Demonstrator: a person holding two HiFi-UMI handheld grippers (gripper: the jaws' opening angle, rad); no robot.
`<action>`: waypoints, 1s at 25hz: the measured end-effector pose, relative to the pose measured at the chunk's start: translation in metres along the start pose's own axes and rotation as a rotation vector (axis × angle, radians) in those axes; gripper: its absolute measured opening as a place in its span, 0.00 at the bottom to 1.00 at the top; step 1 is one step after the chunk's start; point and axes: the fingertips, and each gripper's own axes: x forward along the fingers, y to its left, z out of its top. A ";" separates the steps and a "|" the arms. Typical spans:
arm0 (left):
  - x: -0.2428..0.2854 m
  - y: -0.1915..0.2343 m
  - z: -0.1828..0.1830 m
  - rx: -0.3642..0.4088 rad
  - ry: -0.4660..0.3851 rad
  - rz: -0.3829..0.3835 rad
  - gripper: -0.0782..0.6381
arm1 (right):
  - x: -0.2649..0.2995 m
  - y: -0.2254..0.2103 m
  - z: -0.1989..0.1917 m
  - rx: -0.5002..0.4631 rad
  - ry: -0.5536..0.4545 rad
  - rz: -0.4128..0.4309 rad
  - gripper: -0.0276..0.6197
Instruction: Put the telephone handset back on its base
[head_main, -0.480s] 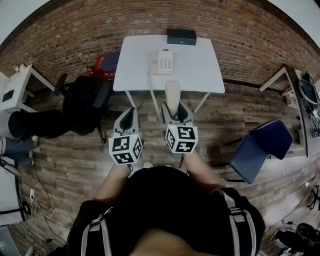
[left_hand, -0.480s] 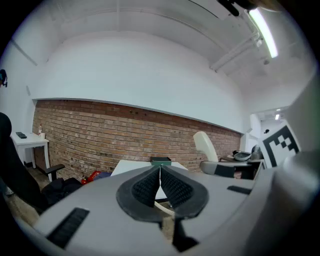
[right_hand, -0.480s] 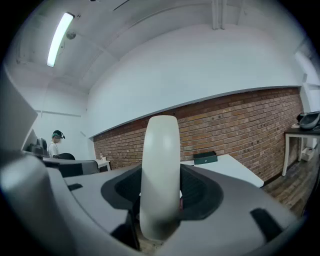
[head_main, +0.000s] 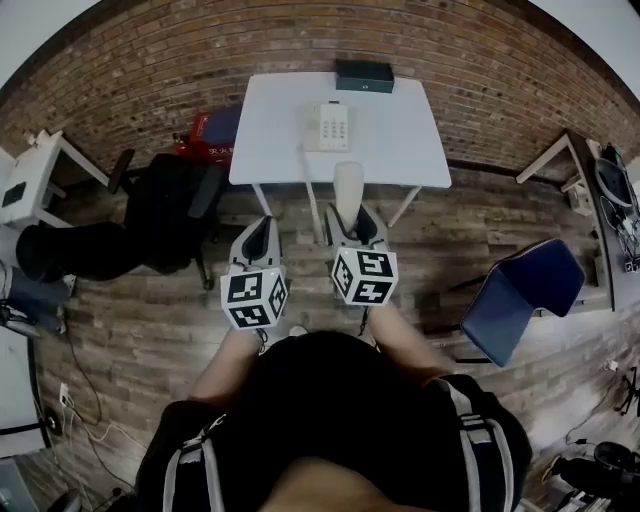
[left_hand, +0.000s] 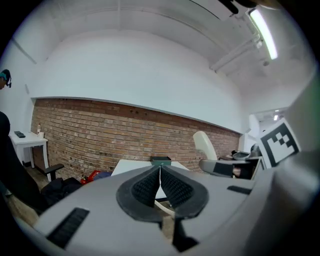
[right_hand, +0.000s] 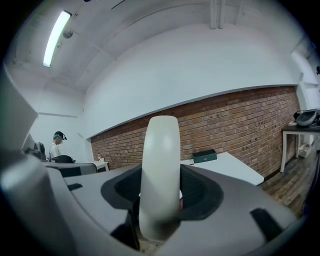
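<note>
The handset is cream, the table white, the box dark green. The wall is red-brown brick, the chair blue

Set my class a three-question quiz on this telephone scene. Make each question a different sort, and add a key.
1. Multiple choice: which holds the telephone handset? A) the right gripper B) the left gripper C) neither
2. True or false: the left gripper's jaws are together with nothing between them.
3. Short answer: what does the telephone base stand on?
Key: 1 A. 2 True. 3 The white table, nearer the person than the dark box.
</note>
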 end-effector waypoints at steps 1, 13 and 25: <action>0.000 0.001 0.000 -0.002 0.002 -0.003 0.12 | 0.000 0.000 0.000 0.001 0.001 -0.002 0.35; 0.004 0.033 -0.003 -0.026 -0.007 -0.026 0.12 | 0.021 0.023 -0.008 -0.018 0.029 -0.026 0.35; 0.018 0.065 0.002 -0.022 -0.019 -0.107 0.12 | 0.043 0.051 -0.009 -0.017 0.016 -0.064 0.35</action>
